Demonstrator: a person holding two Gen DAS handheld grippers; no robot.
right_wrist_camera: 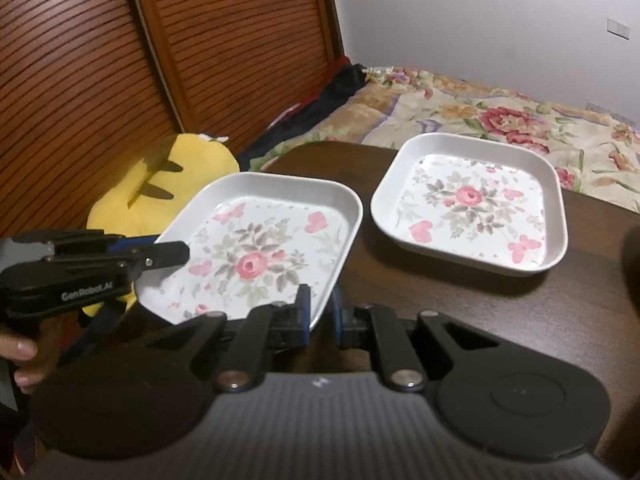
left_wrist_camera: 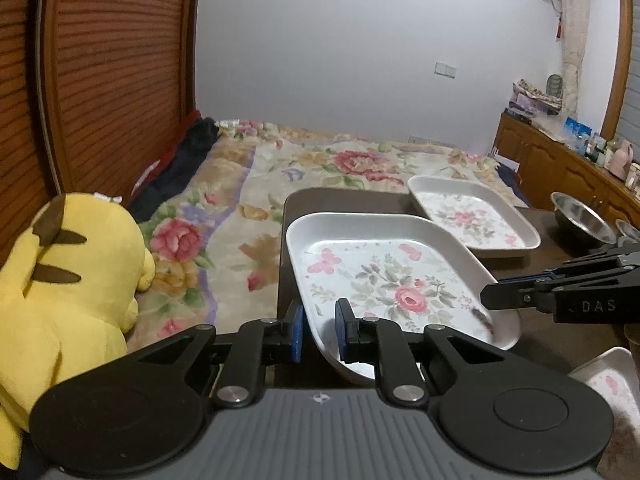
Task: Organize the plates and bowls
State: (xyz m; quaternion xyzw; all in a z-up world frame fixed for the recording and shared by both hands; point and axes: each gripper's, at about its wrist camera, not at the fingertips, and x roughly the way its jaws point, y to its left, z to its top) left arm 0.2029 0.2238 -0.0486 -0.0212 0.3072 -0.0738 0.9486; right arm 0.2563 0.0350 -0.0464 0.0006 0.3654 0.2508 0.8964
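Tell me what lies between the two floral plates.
Only bare dark table, in the right wrist view: the near plate, held by both claws, and the far plate sit apart.
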